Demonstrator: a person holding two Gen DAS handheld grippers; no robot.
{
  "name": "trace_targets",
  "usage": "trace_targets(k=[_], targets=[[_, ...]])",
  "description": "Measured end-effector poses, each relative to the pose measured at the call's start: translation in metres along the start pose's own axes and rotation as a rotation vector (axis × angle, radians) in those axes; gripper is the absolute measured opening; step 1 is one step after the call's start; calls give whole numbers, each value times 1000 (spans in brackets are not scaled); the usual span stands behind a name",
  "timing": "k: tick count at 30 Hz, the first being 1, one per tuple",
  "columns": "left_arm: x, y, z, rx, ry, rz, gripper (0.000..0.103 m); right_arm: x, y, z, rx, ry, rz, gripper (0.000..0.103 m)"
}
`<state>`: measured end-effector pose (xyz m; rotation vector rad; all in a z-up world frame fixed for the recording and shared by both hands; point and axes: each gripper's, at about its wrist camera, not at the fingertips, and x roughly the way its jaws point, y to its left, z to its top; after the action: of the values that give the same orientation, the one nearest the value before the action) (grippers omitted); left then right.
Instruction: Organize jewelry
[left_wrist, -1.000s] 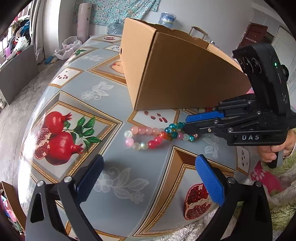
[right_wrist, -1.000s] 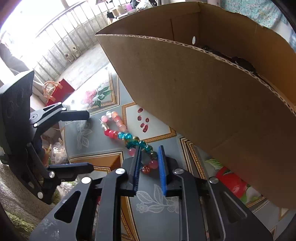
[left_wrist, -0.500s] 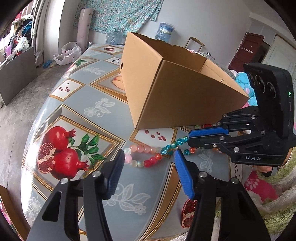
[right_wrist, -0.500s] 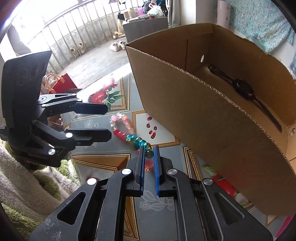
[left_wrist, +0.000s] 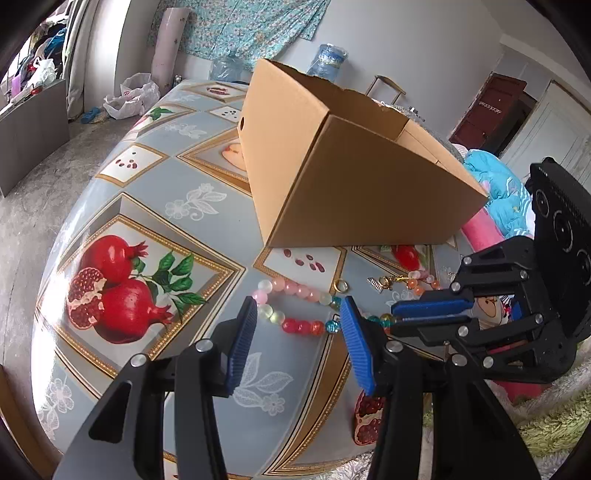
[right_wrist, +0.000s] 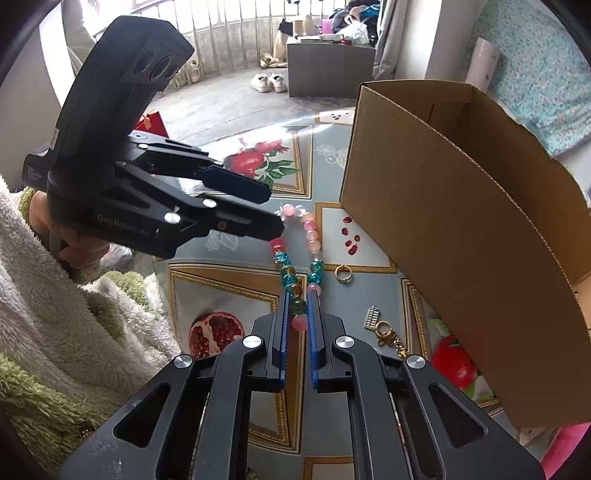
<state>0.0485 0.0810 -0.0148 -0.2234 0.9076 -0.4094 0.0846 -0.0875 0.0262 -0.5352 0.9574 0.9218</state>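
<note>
The right gripper (right_wrist: 297, 317) is pinching the bead necklace (right_wrist: 312, 236) between its pressed blue pads, clamping the teal-and-pink end; the rest is trailing forward onto the tablecloth (left_wrist: 207, 173), beyond the fingertips. It is likely handling light and floppy — smooth round beads that could roll or slip, so gripping across the string between beads looks safest. The left gripper (left_wrist: 297, 334) is hovering with fingers spread, the red and pink beads lying just ahead between them. The cardboard box (right_wrist: 458, 236) is standing to the right of the right fingers — its contents cannot be seen. A gold ring (right_wrist: 343, 274) is lying near it.
</note>
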Motion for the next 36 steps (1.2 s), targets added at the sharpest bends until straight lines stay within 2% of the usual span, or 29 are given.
trace_targets(k=[4, 8, 11, 16, 21, 28, 30, 32, 36], targets=[[3, -2, 4, 4, 0, 11, 46, 4, 9, -4, 29, 15, 49, 9], [11, -7, 4, 37, 30, 50, 46, 4, 5, -9, 103, 16, 103, 23], [15, -10, 0, 64, 53, 78, 46, -7, -6, -18, 213, -10, 139, 25], [23, -15, -5, 113, 85, 139, 46, -21, -35, -33, 477, -47, 207, 29], [26, -18, -1, 129, 81, 171, 46, -15, -49, -38, 611, -58, 191, 29], [27, -17, 11, 169, 51, 222, 45, 0, -41, -27, 597, -44, 130, 26], [31, -18, 13, 193, 57, 238, 40, 4, -37, -23, 578, -35, 128, 22], [35, -16, 14, 201, 66, 248, 32, 11, -31, -19, 554, -17, 109, 13], [41, -16, 14, 226, 78, 260, 22, 17, -27, -17, 513, 3, 72, 2]])
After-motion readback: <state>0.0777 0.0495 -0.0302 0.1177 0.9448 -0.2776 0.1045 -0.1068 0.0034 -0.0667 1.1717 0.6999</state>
